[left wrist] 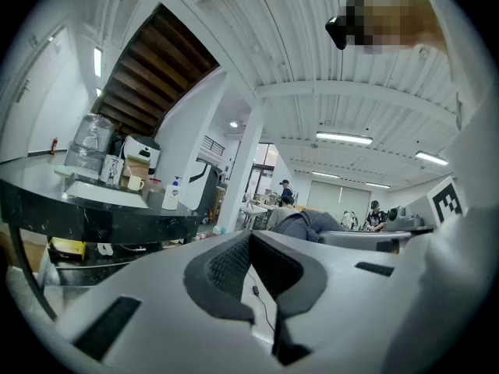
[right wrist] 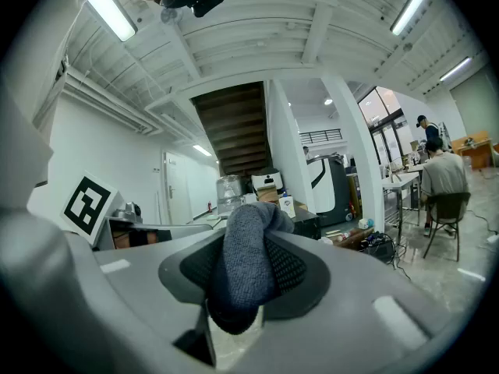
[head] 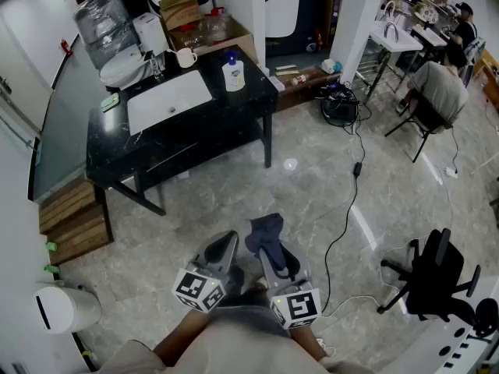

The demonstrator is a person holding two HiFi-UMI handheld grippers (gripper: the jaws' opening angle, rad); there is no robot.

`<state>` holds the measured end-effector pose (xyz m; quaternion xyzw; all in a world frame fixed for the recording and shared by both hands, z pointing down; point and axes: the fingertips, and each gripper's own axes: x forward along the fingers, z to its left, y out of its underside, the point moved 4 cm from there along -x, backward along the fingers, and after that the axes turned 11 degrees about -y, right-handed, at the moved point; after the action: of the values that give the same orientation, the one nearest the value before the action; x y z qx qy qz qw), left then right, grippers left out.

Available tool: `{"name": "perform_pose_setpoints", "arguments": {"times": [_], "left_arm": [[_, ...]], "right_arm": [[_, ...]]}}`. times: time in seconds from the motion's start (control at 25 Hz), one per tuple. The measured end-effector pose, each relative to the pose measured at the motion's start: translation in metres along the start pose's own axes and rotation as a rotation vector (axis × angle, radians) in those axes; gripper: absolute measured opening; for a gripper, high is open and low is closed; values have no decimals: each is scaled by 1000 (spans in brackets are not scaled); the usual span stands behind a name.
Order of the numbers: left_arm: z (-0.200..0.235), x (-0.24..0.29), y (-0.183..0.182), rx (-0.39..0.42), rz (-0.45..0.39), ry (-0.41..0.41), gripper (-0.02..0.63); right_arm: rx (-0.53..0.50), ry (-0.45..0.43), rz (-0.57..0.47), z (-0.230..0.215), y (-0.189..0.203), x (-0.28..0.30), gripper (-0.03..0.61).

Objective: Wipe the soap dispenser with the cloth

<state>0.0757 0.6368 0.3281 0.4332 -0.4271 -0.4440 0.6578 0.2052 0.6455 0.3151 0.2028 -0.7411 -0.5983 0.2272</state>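
The dispenser stands upright on the table, just right of the sink and well apart from us. We carry the cloth pinched in the right gripper, ready for wiping. The left gripper is closed on nothing, likely kept free to steady the bottle. The right gripper view shows pads biting cloth; only the head view shows the floor to cross.

grippers: two, a left gripper and a right gripper
marker cubes: two, one on each gripper
cloth: one
soap dispenser: one
bench: one
sink basin: one
mug: one
water jug: one
office chair: one
seated people: two, far at the right
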Motion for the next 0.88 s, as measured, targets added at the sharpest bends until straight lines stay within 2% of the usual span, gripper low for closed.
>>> {"name": "perform_pose_setpoints", "arguments": {"times": [0.36,0.88], "left_arm": [[27,18,-18,-13,-29,-23,5],[90,101,-65,-42,-89,26,6]], "right_arm": [[-20,-15,3,-13,-8,31,124],[-74,-34,-16,-60,-56,121,129]]}}
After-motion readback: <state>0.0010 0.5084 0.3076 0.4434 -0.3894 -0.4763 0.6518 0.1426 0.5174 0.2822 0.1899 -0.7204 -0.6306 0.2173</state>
